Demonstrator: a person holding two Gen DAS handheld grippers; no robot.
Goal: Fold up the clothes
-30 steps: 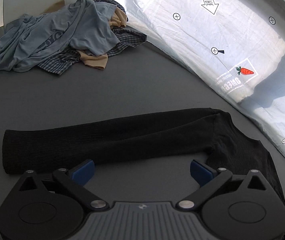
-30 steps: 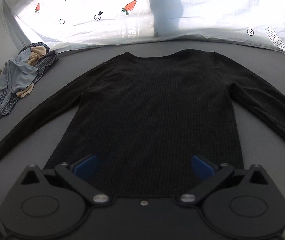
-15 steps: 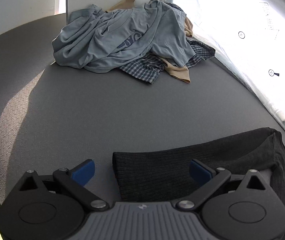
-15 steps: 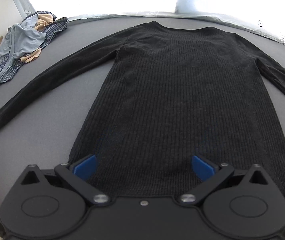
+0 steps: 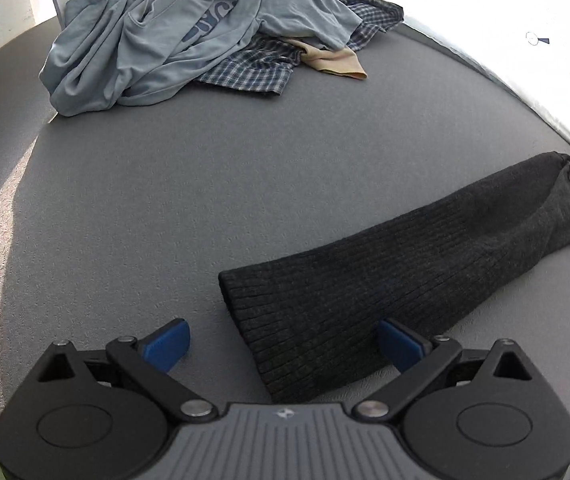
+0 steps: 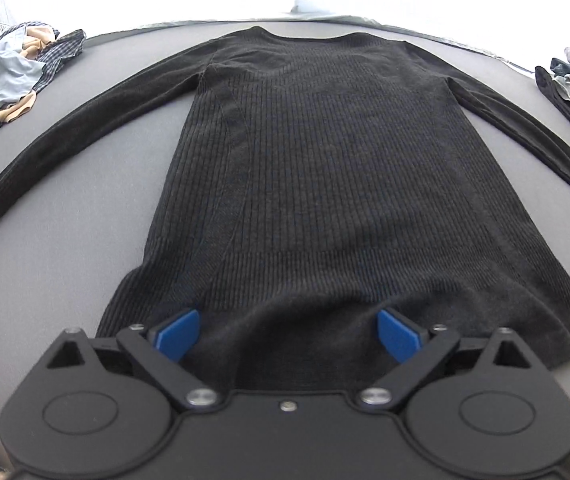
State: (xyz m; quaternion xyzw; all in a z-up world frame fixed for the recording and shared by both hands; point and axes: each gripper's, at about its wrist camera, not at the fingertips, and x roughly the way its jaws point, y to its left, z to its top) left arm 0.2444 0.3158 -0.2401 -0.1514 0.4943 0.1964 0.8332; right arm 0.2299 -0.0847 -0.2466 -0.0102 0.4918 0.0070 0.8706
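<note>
Our right gripper (image 6: 287, 334) stands with its jaws wide, though they have just been closing a little, and the bottom hem of the black ribbed sweater (image 6: 325, 184) lies between the blue pads (image 6: 177, 334), not yet pinched as far as we can tell. Our left gripper (image 5: 283, 344) is spread wide too, with the cuff of the sweater's left sleeve (image 5: 385, 292) lying in the gap, nearer the right-hand pad. We judge the knit soft, limp and fairly light, with enough rib texture not to slip; it will sag and stretch if lifted by one point, so the cuff end and the hem edge look like the sensible places to take hold. Both grippers tilt steeply down toward the grey table (image 5: 205, 200), where the sweater lies flat, sleeves spread. A heap of unfolded clothes (image 5: 189, 28) sits well apart at the far corner.
</note>
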